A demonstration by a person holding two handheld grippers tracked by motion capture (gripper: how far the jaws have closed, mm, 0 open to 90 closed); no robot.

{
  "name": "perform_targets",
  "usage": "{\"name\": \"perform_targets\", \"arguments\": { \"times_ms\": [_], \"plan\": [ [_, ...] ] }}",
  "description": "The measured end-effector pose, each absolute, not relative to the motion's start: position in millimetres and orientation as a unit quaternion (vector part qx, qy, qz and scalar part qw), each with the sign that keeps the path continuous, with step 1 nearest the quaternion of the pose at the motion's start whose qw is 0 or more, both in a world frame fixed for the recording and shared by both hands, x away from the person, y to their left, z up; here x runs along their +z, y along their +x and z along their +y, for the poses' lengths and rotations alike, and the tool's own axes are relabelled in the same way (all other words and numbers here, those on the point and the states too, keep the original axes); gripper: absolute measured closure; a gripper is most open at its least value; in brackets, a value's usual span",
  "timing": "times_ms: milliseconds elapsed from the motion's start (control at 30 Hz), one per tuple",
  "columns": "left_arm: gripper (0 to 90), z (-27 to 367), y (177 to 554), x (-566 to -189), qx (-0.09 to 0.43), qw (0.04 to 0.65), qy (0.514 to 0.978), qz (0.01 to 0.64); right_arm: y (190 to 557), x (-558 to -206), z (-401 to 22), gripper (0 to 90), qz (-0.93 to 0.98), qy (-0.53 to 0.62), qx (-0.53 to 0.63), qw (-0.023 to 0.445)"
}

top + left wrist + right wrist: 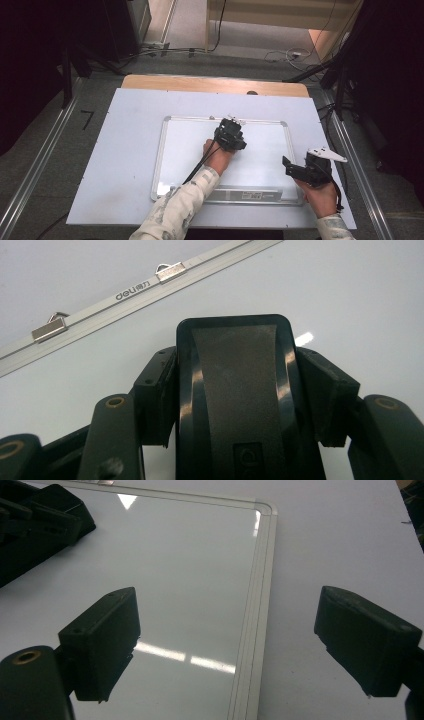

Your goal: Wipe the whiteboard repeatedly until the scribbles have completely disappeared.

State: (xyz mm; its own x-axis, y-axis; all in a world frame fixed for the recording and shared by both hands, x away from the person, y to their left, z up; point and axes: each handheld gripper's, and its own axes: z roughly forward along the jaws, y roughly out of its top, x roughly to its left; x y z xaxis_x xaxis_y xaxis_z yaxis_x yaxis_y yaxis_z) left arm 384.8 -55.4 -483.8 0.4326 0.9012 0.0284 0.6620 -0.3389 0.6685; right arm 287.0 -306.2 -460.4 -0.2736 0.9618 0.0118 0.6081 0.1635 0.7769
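At the left of the high view you see the pale sheet (120, 150) that covers the table, with the whiteboard (185, 145) lying flat on it in the middle of the frame. Its metal frame runs round a glossy white face, and a tray strip sits along its lower edge.

Just right of centre in the high view, your left gripper (231, 135) rests over the upper middle of the whiteboard. In the left gripper view its jaws are clamped on a black whiteboard eraser (235, 390), which stands between them in the centre of the frame, one pad pressing each long side. The eraser's front end lies close above the white face; you cannot tell whether it touches. The board's top rail (135, 290) with two metal hanger clips crosses the upper left of that view.

At the right of the high view, your right gripper (305, 170) hovers over the board's lower right corner. In the right gripper view its jaws stand wide apart with nothing between them, and the board's right frame edge (260, 580) runs down between them.
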Motion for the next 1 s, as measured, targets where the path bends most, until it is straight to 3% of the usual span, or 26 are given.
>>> {"name": "perform_targets", "arguments": {
  "times_ms": [333, 1000],
  "plan": [
    [39.8, -50.0, 393.5, -483.6, 0.203, 0.296, 0.787, 0.502, 287.1, -460.5, -307.9, 9.8, 0.718, 0.546, 0.348, 0.254],
    [39.7, 8.2, 394.5, -484.0, 0.214, 0.285, 0.762, 0.540, 286.9, -460.9, -307.5, 9.8, 0.719, 0.547, 0.344, 0.255]
  ]
}}
